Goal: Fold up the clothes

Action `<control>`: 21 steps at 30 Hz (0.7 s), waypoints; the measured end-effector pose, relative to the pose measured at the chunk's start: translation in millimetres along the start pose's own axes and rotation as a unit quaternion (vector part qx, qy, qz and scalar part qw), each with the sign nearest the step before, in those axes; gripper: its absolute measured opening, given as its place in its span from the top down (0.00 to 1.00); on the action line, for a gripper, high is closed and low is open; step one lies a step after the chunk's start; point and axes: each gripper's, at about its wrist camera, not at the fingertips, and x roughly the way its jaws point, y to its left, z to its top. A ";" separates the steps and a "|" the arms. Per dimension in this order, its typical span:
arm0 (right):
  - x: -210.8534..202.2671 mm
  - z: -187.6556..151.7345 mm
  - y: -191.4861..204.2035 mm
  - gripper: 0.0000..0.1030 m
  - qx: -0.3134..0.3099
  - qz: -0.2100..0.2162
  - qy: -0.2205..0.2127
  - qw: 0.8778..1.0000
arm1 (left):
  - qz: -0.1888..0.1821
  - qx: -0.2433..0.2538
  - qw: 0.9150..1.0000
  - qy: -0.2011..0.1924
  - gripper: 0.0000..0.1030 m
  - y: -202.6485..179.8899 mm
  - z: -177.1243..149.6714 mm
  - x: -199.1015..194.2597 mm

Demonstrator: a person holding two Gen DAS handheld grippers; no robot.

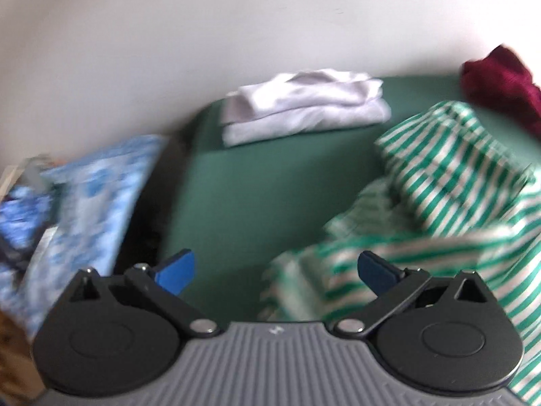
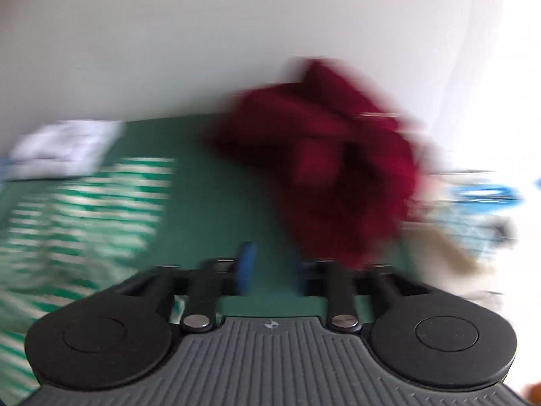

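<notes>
The left gripper [image 1: 275, 270] hangs with its blue pads spread wide and nothing between them, over bare green bedsheet [image 1: 236, 186], the near edge of the striped shirt [image 1: 439, 203] just to its right. The right gripper [image 2: 270, 267] is also released: one blue pad shows, the other is lost in blur, and only sheet lies in the gap, with the crumpled maroon garment [image 2: 331, 169] just beyond and to the right. The step in hand looks like picking the next piece to fold, probably the striped shirt, since it lies between the two grippers. To do it well, each gripper should pinch a single layer at a seam or shoulder rather than a bunched ridge, then lift and draw apart so the cloth falls flat before any crease is set. That shirt is white with green stripes, thin and slack, heaped in loose folds at mid-bed, its outline hard to read through the blur. The maroon piece sits in a thick mound at the far right against the wall. A white garment [image 1: 304, 108], already folded, rests at the far left of the sheet.
</notes>
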 end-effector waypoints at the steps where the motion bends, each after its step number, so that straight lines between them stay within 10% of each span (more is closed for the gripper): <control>1: 8.4 5.4 18.9 0.48 0.000 0.032 0.002 0.999 | -0.018 -0.007 1.000 0.006 0.01 -0.4 9.6 8.5; 8: 82.8 11.0 132.8 0.38 -0.056 0.123 0.076 0.988 | -0.112 0.054 0.987 0.107 0.01 -43.9 35.8 81.9; 10: 90.2 8.1 146.1 0.46 -0.082 0.109 0.086 0.987 | -0.131 0.063 0.983 0.114 0.01 -52.6 32.6 89.2; 12: 91.1 9.4 151.5 0.78 -0.102 0.098 0.089 0.986 | -0.145 0.073 0.980 0.115 0.02 -62.2 30.8 93.1; 14: 90.5 17.6 147.4 0.89 -0.096 0.098 0.094 0.986 | -0.152 0.095 0.978 0.105 0.16 -78.5 36.8 91.7; 17: 83.0 36.5 139.7 0.96 -0.057 0.098 0.073 0.991 | -0.151 0.109 0.978 0.091 0.78 -99.4 61.1 88.4; 21: 60.7 80.0 117.3 1.00 -0.002 0.071 -0.010 0.997 | -0.062 0.091 0.994 0.002 0.82 -104.1 122.4 81.0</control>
